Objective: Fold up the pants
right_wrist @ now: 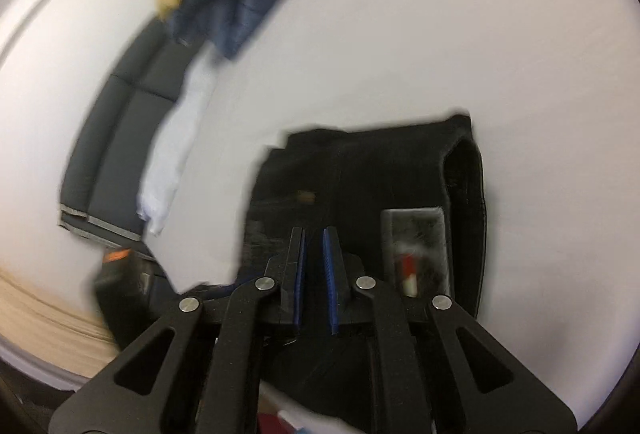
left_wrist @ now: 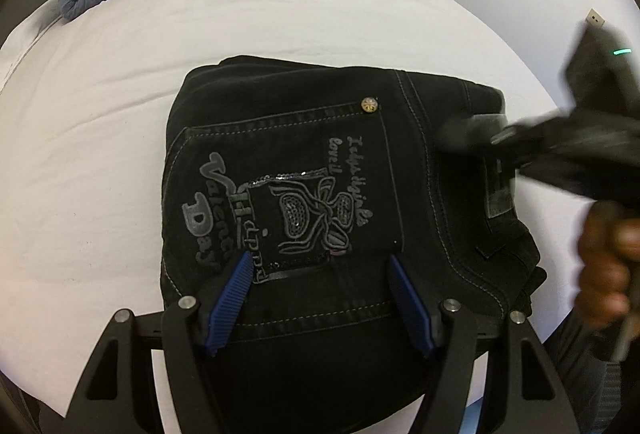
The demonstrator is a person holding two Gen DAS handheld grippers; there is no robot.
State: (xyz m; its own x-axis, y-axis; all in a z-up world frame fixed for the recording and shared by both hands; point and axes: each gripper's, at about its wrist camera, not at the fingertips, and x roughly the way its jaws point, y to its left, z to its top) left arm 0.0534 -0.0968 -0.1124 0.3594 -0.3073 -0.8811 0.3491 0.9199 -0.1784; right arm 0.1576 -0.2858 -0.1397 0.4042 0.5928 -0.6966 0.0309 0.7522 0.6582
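bright, even light | fisheye edges | right wrist view motion-blurred
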